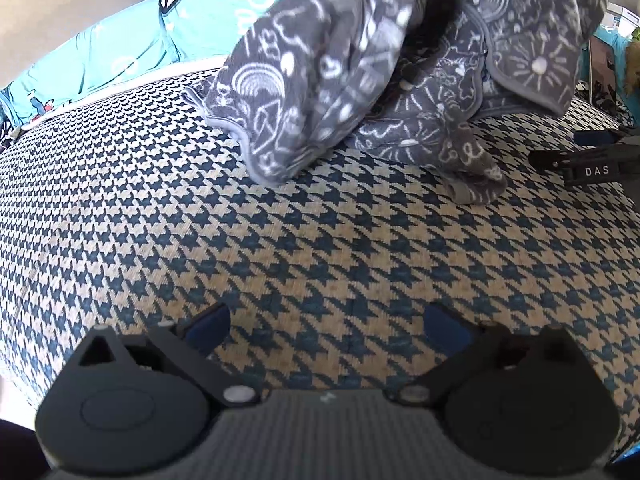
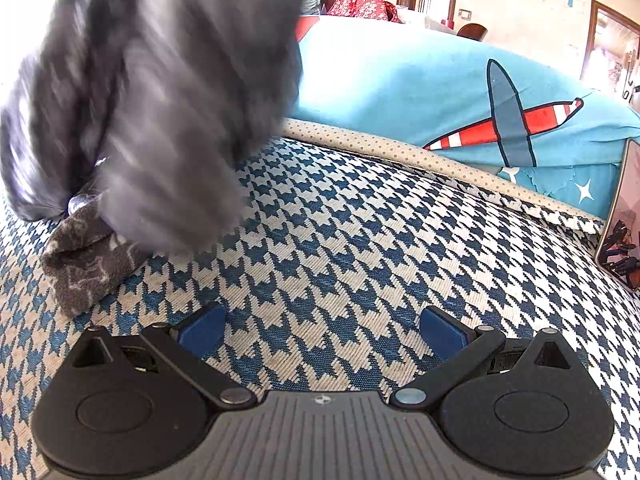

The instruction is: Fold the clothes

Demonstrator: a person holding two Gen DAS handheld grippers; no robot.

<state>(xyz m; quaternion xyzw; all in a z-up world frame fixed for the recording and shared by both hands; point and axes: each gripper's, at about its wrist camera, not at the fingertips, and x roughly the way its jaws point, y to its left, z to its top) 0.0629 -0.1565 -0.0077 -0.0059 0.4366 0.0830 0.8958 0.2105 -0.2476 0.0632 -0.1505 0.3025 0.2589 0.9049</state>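
A grey fleece garment (image 1: 360,64) with white doodle print is bunched at the far side of the houndstooth cover (image 1: 280,248). Its upper part is lifted off the cover, and a sleeve end (image 1: 472,184) lies flat on it. My left gripper (image 1: 326,320) is open and empty, well short of the garment. In the right wrist view the garment (image 2: 160,100) is a motion-blurred grey mass at upper left, with a cuff (image 2: 88,264) resting on the cover. My right gripper (image 2: 322,322) is open and holds nothing. What holds the garment up is hidden.
Teal bedding with an airplane print (image 2: 460,92) runs along the back, edged by a cream dotted strip (image 2: 400,148). A screen (image 2: 624,220) leans at the right edge. A black housing marked DAS (image 1: 588,168) sits at the right in the left wrist view.
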